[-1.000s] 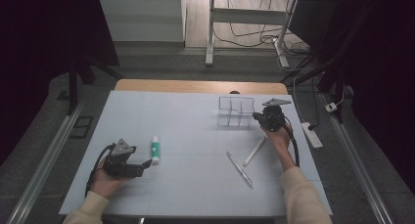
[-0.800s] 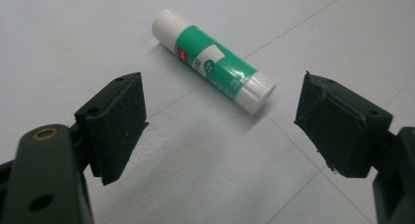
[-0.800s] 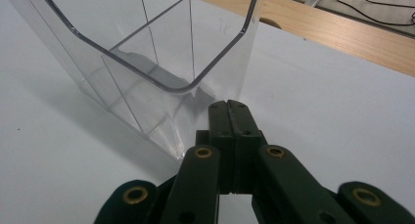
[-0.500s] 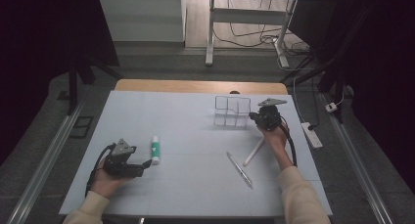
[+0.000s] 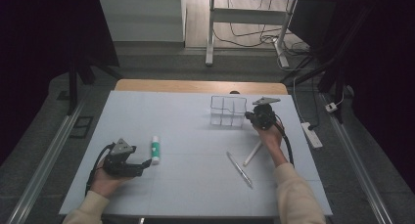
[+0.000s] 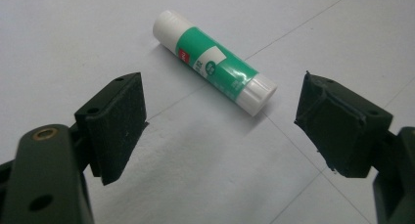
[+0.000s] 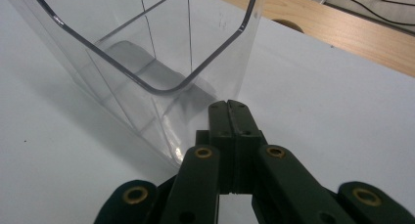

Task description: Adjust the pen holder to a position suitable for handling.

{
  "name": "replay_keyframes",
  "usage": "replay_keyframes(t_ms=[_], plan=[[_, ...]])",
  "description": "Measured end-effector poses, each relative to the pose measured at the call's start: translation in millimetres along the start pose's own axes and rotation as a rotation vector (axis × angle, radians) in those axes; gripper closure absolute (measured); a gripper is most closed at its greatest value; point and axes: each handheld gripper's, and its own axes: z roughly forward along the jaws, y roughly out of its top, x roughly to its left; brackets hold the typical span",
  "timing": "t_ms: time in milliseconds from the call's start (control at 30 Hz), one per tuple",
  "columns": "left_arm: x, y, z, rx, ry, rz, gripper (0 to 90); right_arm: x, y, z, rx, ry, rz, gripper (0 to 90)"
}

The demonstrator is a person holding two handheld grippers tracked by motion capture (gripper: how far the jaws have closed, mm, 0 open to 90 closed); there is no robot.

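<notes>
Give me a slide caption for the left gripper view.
Open left gripper aimed at a green-and-white glue stick lying on the pale table.

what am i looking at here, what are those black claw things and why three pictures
A person sits at a table holding a hand-held gripper in each hand. The high view looks down from above; the other two pictures come from cameras riding on each gripper. The left gripper has its jaws open, aimed at a green and white glue stick lying on the table, not touching it. The right gripper is shut, empty, beside a clear plastic organizer. A pen and a white stick lie near the right hand.
</notes>
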Motion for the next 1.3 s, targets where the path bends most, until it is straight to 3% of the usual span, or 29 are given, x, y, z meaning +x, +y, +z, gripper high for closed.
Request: replay_keyframes(t_ms=[367, 1100, 1267, 1300], plan=[[0.4, 0.1, -0.6, -0.005, 0.005, -0.001, 19.1, 6.8, 9.6, 11.6, 0.028, 0.004, -0.019, 89.4], [0.8, 0.1, 0.0, -0.003, 0.006, -0.001, 19.1, 25.7, 26.5, 23.3, 0.033, 0.019, -0.051, 89.4], [1.0, 0.0, 0.4, -0.001, 0.005, 0.0, 19.1, 28.5, 27.7, 26.8, 0.035, 0.029, -0.05, 89.4], [1.0, 0.0, 0.4, -0.001, 0.005, 0.0, 19.1, 29.4, 28.2, 28.2, 0.03, 0.053, -0.027, 89.3]])
